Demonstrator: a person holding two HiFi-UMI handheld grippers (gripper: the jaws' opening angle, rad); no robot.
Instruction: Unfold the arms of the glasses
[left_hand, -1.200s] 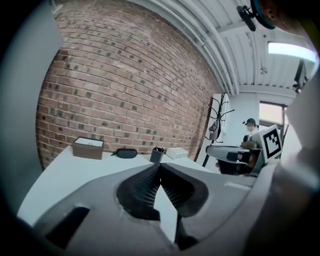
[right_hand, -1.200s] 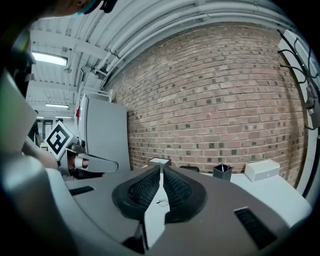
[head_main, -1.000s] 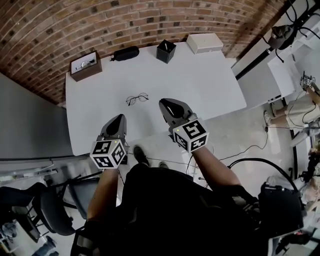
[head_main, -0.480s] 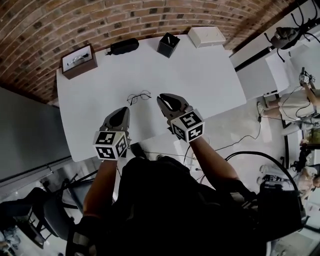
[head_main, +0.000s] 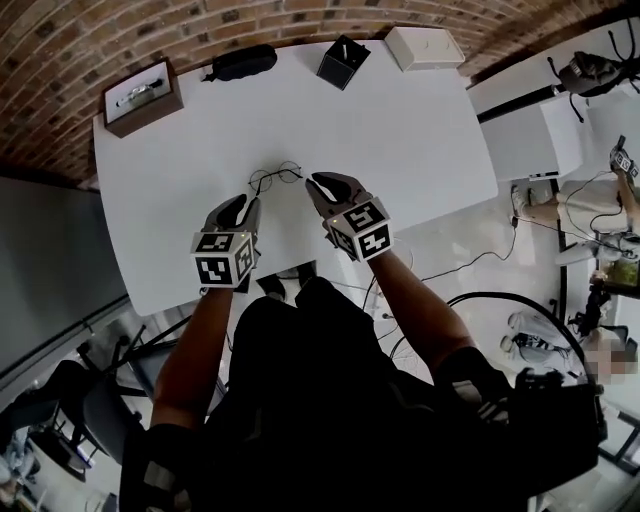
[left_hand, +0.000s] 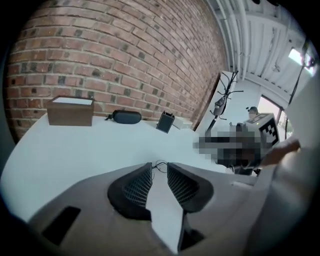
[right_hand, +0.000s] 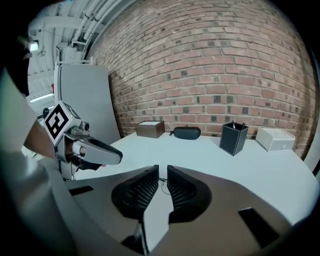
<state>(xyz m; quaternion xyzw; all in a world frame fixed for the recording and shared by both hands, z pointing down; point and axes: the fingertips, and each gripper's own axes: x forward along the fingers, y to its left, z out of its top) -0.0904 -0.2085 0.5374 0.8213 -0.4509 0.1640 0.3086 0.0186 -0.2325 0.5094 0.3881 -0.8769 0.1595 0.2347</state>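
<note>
The thin wire-framed glasses (head_main: 274, 177) lie on the white table (head_main: 400, 140), seemingly with arms folded. My left gripper (head_main: 240, 202) hovers just short of them on their near left. Its jaws have just been opening and now stand a little apart with nothing between them. In the left gripper view the glasses (left_hand: 159, 165) show just beyond the fingertips of the left gripper (left_hand: 159, 169). My right gripper (head_main: 322, 182) sits close to the glasses' right end, its jaws a narrow gap apart and empty. The frame wire (right_hand: 163, 182) shows through that gap of the right gripper (right_hand: 163, 170).
Along the table's far edge by the brick wall stand a brown box (head_main: 140, 95), a black glasses case (head_main: 240, 62), a black pen holder (head_main: 343, 62) and a white box (head_main: 425, 47). A grey panel (head_main: 50, 260) stands to the left. A chair (head_main: 60, 410) is below left.
Both grippers have moved forward and down towards the glasses and now flank them closely. The left gripper's jaws have parted slightly.
</note>
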